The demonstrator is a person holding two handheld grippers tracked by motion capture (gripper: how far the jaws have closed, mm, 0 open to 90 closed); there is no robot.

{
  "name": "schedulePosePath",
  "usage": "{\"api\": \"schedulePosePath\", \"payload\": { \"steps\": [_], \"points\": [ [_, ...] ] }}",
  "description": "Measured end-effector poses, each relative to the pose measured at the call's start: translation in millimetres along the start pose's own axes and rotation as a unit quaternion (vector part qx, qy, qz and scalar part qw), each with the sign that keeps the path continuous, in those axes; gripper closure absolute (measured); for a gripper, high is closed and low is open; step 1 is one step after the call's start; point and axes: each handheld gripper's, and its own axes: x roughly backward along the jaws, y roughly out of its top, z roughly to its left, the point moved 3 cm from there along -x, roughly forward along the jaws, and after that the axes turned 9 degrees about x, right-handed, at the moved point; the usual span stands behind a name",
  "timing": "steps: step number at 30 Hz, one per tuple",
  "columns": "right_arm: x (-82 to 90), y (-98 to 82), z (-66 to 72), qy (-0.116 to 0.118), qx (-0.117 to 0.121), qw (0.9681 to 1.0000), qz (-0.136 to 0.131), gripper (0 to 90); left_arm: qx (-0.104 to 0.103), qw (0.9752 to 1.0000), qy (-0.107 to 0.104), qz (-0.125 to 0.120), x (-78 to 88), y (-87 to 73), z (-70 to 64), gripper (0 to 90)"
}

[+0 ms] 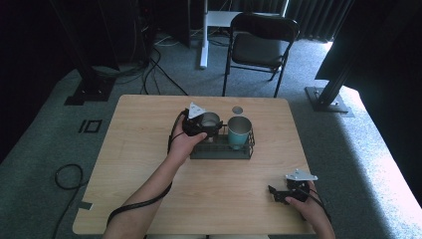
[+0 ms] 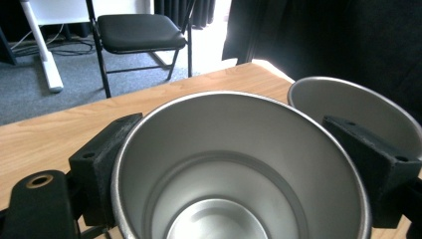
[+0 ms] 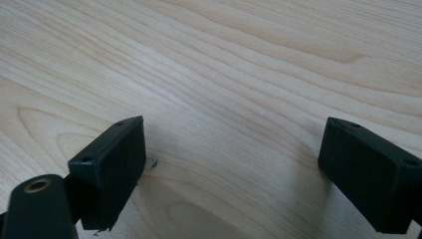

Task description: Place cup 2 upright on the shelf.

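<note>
Left gripper (image 1: 206,125) jaws clamp steel cup (image 2: 239,164) by its sides, over left end of black wire rack (image 1: 221,152); teal cup (image 1: 239,130) sits in rack beside it. Right gripper (image 1: 278,194) wide open, empty, near table (image 1: 149,149) front edge. Likely step: seating or lifting steel cup; cannot tell which. Next: keep cup upright, clear of teal cup.

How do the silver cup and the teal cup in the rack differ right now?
The silver cup is bare metal outside; the teal cup is teal-coated. The left gripper clamps the silver cup; the teal cup stands free. Both sit upright, mouths up, in the black wire rack.
</note>
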Motion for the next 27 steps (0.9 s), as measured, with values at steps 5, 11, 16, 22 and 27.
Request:
{"api": "schedulePosePath", "payload": {
  "steps": [5,11,16,22,27],
  "points": [
    [0.0,0.0,0.0,0.000,0.000,1.0000,0.000,11.0,-0.002,0.9999,0.003,0.012,-9.4,-10.6,-1.3,14.0],
    [0.0,0.0,-0.1,0.000,0.000,1.0000,0.000,11.0,-0.006,0.9998,0.012,0.014,-14.9,-16.5,-2.8,13.9],
    [0.0,0.0,-0.1,0.000,0.000,1.0000,0.000,11.0,-0.011,0.9995,0.018,0.022,-19.2,-22.0,-3.4,13.9],
    [0.0,0.0,-0.1,0.000,0.000,1.0000,0.000,11.0,-0.017,0.9992,0.025,0.026,-23.8,-26.9,-3.4,13.9],
    [0.0,0.0,-0.2,0.000,-0.001,1.0000,0.000,11.0,-0.027,0.9988,0.029,0.028,-26.3,-32.3,-3.3,13.8]
  ]
}}
